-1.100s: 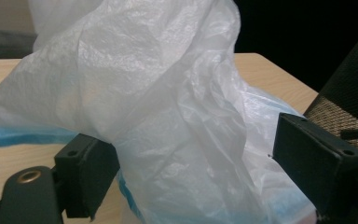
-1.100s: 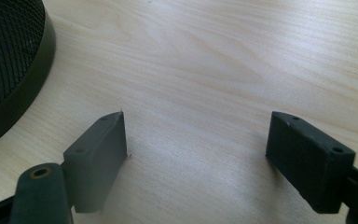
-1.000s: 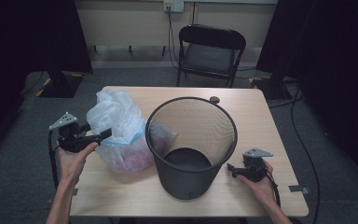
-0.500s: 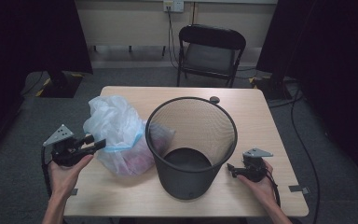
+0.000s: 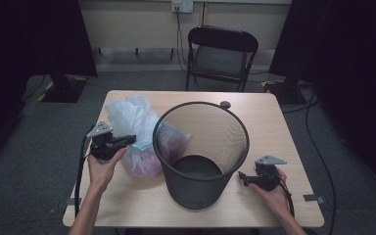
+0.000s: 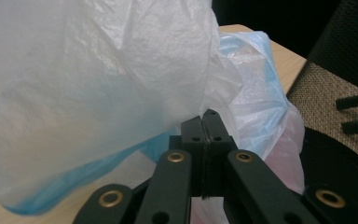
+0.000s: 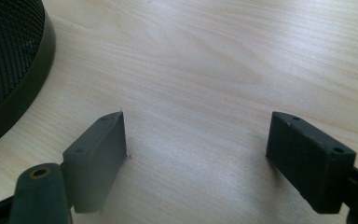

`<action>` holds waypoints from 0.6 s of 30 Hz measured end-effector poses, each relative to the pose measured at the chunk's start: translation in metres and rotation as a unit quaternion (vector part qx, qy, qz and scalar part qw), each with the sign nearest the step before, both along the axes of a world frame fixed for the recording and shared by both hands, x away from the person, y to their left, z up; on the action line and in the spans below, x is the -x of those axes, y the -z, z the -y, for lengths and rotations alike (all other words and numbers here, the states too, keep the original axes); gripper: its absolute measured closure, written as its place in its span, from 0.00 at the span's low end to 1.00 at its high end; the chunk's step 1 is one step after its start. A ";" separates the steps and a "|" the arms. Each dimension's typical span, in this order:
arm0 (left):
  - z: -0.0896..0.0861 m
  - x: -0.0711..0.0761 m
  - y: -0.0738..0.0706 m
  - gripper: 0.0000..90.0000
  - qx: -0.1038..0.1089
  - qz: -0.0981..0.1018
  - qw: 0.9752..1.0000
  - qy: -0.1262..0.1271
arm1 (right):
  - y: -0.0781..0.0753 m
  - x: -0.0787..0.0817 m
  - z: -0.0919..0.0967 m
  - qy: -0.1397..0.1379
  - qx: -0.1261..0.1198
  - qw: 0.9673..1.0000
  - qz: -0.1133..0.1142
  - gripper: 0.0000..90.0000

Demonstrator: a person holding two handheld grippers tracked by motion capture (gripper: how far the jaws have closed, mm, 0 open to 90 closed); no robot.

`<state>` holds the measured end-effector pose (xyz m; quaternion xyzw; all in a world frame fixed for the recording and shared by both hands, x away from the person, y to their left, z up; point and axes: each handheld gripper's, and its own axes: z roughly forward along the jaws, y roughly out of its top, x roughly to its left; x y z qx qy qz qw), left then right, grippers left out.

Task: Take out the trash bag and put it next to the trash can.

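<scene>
In the left gripper view the left gripper (image 6: 204, 122) has its two black jaws pressed flat together, having just been closing; their tips meet at the edge of the plastic bag (image 6: 98, 79), and whether a fold of film is pinched between them cannot be told. The bag swells up from just beyond the tips: a pale, crinkled white mass above and to the left of the jaws, a blue-tinted layer beneath it, and a pinkish patch showing through the film to the right. Past the bag, right of the jaws, the dark wall of the mesh bin (image 6: 345, 168) curves in.

In the high view the left gripper (image 5: 133, 139) lies level in the person's left hand (image 5: 103, 164), its tips touching the near side of the bag (image 5: 132, 122), which rests on the table (image 5: 127, 205) just beside the bin (image 5: 200, 147) and leans against its wall.

In the right gripper view the right gripper (image 7: 196, 149) stands with its jaws wide apart, bare wooden tabletop (image 7: 205, 70) between and beyond them. Left of the jaws the base rim of the bin (image 7: 23, 88) sits close by. From above, the right gripper (image 5: 245, 177) rests low in the right hand (image 5: 274, 193), tips pointing at the bin's foot.

Beyond the table, a black folding chair (image 5: 220, 54) stands by the wall.
</scene>
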<state>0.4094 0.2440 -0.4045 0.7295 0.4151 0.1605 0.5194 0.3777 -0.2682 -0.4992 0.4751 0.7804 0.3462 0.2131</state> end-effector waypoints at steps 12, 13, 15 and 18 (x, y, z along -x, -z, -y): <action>-0.020 0.028 -0.001 0.25 -0.007 -0.004 0.999 -0.034 | 0.000 0.000 0.000 0.000 0.000 1.000 0.000 0.21; -0.022 0.032 -0.001 0.25 -0.004 -0.001 0.999 -0.035 | 0.000 0.000 0.000 0.000 0.000 1.000 0.000 0.21; -0.025 0.042 -0.002 0.26 -0.012 0.005 0.999 -0.033 | 0.000 0.000 0.000 0.000 0.000 1.000 0.000 0.21; -0.026 0.056 0.000 0.29 -0.022 0.005 0.999 -0.039 | 0.000 0.000 0.000 0.000 0.000 1.000 0.000 0.21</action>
